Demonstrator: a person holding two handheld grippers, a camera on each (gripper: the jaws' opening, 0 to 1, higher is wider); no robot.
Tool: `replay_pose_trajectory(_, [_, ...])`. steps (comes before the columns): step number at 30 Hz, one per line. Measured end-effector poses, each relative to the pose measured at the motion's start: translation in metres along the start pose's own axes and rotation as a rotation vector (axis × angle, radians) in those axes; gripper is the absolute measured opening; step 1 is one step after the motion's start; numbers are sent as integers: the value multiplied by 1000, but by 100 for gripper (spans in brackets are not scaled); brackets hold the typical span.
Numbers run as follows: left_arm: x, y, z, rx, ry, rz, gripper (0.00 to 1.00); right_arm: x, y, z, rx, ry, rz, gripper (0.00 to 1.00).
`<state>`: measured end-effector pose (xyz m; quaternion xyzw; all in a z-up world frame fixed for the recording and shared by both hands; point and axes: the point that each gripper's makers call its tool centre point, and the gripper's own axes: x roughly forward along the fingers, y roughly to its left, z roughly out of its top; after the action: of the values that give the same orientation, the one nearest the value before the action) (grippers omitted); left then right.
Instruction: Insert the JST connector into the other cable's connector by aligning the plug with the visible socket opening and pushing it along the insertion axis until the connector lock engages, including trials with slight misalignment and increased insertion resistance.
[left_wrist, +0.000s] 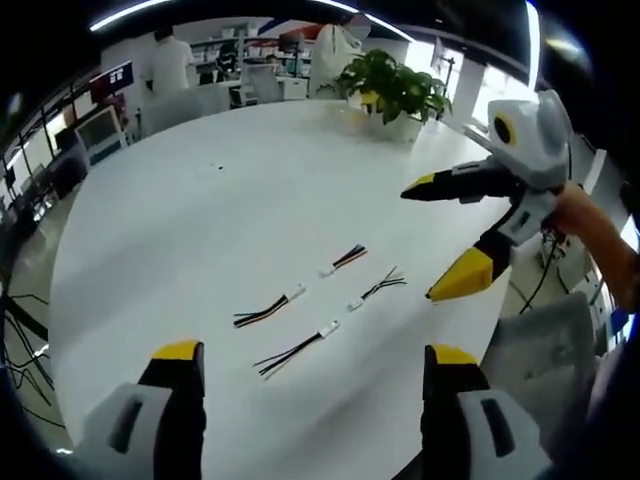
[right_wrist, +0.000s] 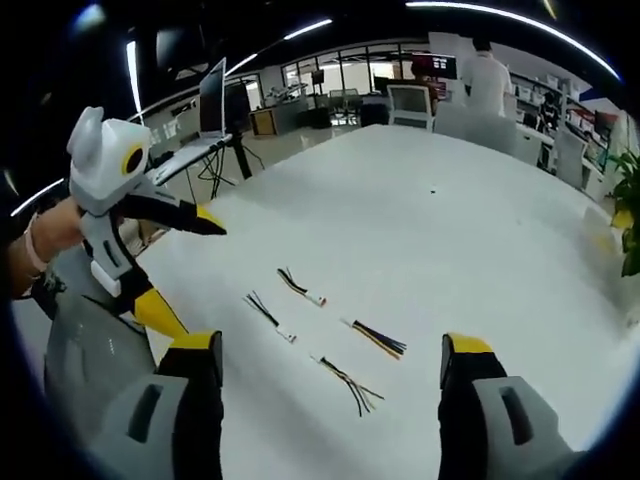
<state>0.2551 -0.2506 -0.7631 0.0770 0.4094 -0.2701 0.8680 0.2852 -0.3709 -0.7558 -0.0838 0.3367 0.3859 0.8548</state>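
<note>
Lying loose on the white table (left_wrist: 200, 230), four cables (left_wrist: 300, 320) (both tools wide apart, holding nothing).

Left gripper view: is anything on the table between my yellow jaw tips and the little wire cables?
Nothing: in the left gripper view, bare white table lies between the left gripper and the nearest cable.

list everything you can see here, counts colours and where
cable pieces: four, short, white connector ends with dark and coloured wires, loosely grouped mid-table, apart from each other
table: one, white, large
potted plant: one, green leaves in a white pot, far table edge
people: at least two, white tops, standing beyond the table
desks, chairs and screens: several, in the room behind
left gripper: grey with yellow-tipped jaws, open, holding nothing, above the table
right gripper: same colours, open, holding nothing
hand: one, gripping the left gripper's handle
</note>
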Motion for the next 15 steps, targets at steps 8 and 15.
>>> replay_pose_trajectory(8, [7,4,1,11,-6,-8,88,7,-9,2,-11,-5,-4,82])
replay_pose_trajectory(15, [15,11,4,46,4,-8,87,13,-17,2,-29,6,-5,79])
